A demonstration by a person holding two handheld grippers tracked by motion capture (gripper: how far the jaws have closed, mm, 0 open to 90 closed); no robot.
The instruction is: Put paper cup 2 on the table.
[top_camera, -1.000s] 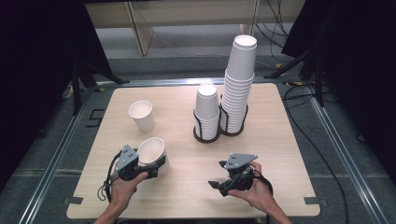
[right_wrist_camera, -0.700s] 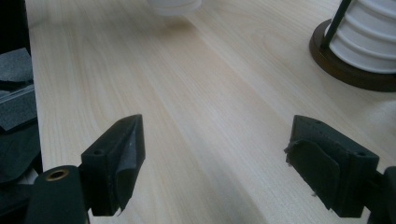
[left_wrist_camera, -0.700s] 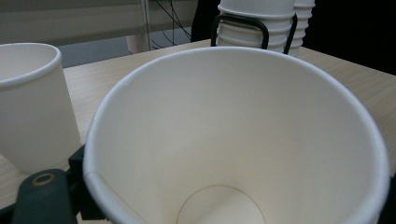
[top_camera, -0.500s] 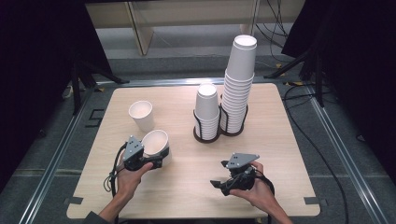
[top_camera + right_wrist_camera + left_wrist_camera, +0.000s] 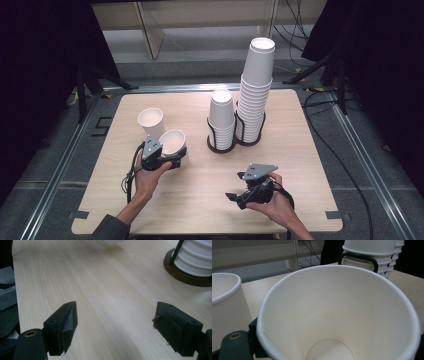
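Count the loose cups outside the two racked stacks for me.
2. One cup stands upright at the table's left; the held cup sits tilted in the left gripper, right beside it. None looks hidden.

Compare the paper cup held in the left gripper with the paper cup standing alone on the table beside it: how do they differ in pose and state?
The held cup is tilted, its mouth turned toward the person, while the lone cup stands upright. The held cup is clamped by the left gripper; the lone cup stands free on the table with nothing gripping it. Both are plain white, empty paper cups that look the same size.
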